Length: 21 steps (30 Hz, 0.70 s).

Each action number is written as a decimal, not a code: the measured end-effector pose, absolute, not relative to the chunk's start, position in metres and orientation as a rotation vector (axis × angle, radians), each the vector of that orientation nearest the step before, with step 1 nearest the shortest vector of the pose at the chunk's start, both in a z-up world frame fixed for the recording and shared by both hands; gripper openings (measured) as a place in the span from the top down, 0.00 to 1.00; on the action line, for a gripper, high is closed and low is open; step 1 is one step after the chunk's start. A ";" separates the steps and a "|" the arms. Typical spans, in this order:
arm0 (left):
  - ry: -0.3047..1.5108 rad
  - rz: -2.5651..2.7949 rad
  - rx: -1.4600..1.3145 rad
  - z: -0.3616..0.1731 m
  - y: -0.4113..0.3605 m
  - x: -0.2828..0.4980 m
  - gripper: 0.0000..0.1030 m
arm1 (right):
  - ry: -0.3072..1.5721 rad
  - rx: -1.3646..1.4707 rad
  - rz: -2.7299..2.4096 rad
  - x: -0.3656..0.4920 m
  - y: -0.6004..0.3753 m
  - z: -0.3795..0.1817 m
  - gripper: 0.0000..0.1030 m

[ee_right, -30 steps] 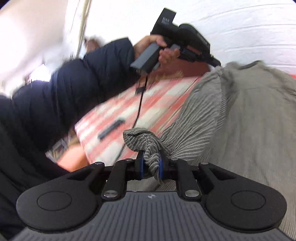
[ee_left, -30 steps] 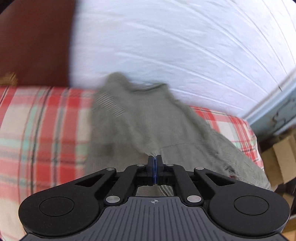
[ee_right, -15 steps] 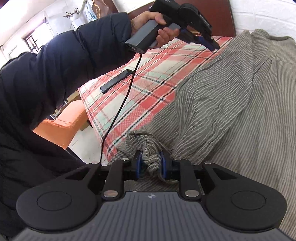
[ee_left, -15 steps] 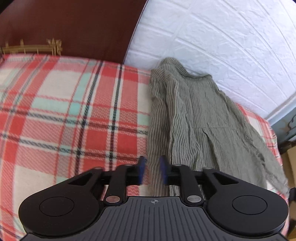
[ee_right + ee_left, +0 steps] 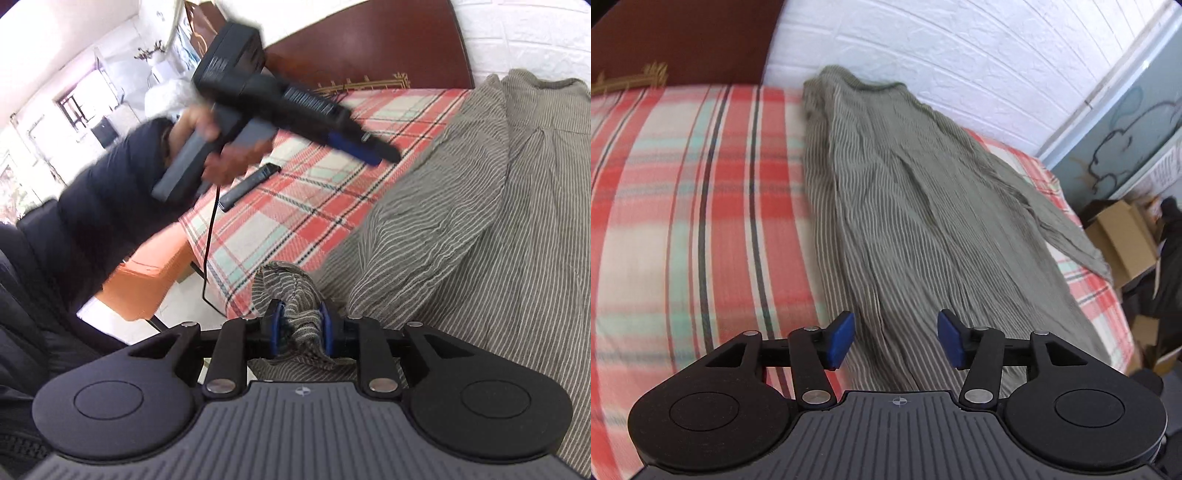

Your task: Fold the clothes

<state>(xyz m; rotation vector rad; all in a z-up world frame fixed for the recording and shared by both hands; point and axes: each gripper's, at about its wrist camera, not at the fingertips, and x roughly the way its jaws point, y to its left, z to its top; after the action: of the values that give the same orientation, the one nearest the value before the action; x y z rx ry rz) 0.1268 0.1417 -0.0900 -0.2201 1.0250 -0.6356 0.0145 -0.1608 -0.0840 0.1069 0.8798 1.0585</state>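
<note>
Striped grey-green cloth, a garment [image 5: 908, 206], lies stretched lengthwise on a bed under a red, white and teal plaid blanket [image 5: 687, 206], its far end up against a white brick-pattern wall [image 5: 960, 55] beside a dark wooden headboard [image 5: 683, 33]. One long strip of the garment trails off toward the bed's right edge, near cardboard boxes [image 5: 1123, 236] on the floor.

Left tool [image 5: 896, 343] hovers above the near end of the garment, its blue pads [image 5: 842, 339] apart and spreading wider, striped cloth visible below the gap but not pressed by either pad. Seen from the right wrist, the same tool [image 5: 386, 157] is held in a hand [image 5: 225, 162] emerging from a dark sleeve [image 5: 99, 206], above the blanket; the frame is blurred there.

Right tool [image 5: 298, 328] is clenched on a bunched fold of the garment [image 5: 461, 221], a knot of cloth rising between its pads. A slim black object [image 5: 249, 186] rests on the blanket near the bed's edge, and a thin black cable [image 5: 210, 240] hangs from the left tool's handle.
</note>
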 end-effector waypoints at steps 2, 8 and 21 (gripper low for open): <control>1.035 -0.642 -0.264 -0.098 0.145 0.117 0.33 | 0.872 0.135 1.063 0.015 -0.164 -0.083 0.75; 1.071 -0.655 -0.389 -0.121 0.149 0.100 0.29 | 0.890 0.251 1.071 0.022 -0.170 -0.089 0.75; 0.917 -0.580 -0.218 -0.085 0.143 0.078 0.91 | 0.908 0.118 1.020 0.018 -0.158 -0.094 0.67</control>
<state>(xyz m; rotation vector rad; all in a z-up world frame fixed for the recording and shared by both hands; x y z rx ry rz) 0.0776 0.1432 -0.0846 -0.2183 0.9171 -0.5801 0.0179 -0.1578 -0.0943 0.1177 0.9078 1.0199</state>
